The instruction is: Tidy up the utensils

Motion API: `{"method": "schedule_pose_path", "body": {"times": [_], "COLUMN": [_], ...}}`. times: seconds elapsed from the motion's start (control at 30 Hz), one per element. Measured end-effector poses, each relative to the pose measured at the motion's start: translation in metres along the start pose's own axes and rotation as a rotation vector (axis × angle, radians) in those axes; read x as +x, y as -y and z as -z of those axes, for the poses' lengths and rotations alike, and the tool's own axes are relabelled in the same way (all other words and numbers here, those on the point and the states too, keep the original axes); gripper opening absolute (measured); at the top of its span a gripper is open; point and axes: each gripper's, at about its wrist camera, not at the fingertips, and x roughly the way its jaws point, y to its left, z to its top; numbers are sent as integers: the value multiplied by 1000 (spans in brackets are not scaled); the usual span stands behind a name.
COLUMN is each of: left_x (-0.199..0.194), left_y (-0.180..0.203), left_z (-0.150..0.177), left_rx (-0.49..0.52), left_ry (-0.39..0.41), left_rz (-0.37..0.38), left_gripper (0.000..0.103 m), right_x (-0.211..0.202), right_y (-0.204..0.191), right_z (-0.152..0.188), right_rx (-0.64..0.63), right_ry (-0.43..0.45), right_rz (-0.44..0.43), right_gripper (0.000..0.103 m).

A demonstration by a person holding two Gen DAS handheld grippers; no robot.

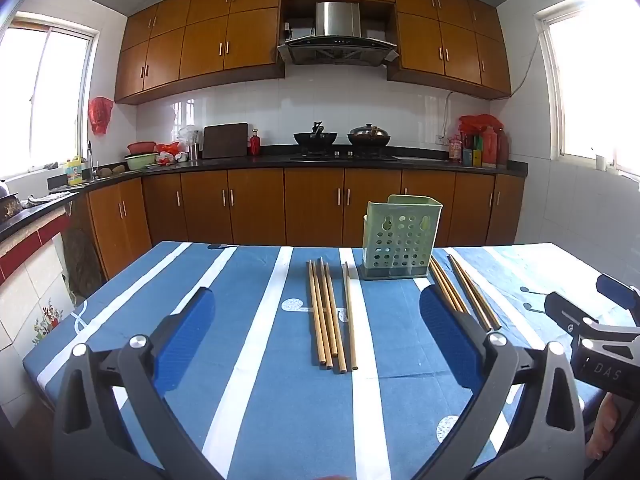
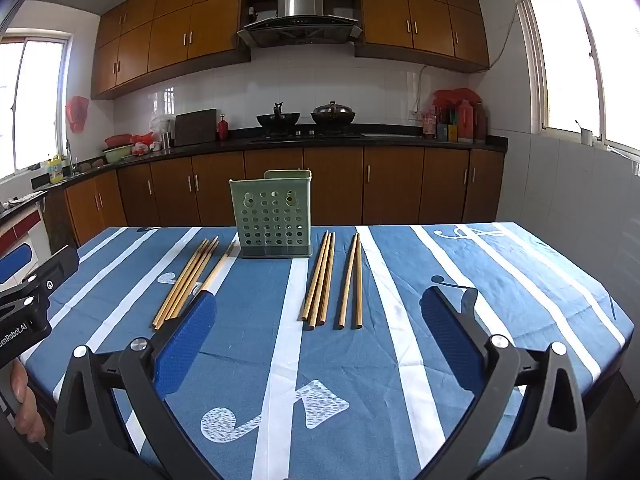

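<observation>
Your left gripper point(image 1: 316, 332) hovers wide open above the table point(image 1: 256, 320), holding nothing; your right gripper point(image 2: 316, 332) likewise gapes empty. Left to right on the striped cloth: a bundle of chopsticks point(image 1: 326, 316), one single stick beside it, the green holder point(image 2: 272, 220) standing upright, then three chopsticks point(image 2: 319, 282) and a separate pair point(image 2: 351, 282) lying flat.
</observation>
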Motion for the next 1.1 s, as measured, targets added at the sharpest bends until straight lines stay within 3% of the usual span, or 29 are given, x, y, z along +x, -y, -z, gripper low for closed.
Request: {"method": "schedule_pose_path", "body": {"times": [1.1], "left_x": [0], "left_y": [0], "left_z": [0], "left_rx": [-1], "left_ry": [-1], "left_rz": [2], "left_gripper": [99], "right_x": [1], "right_y": [1], "right_z": [0], "right_rx": [6], "right_ry": [-5], "right_rz": [-3], "right_gripper": [101]}}
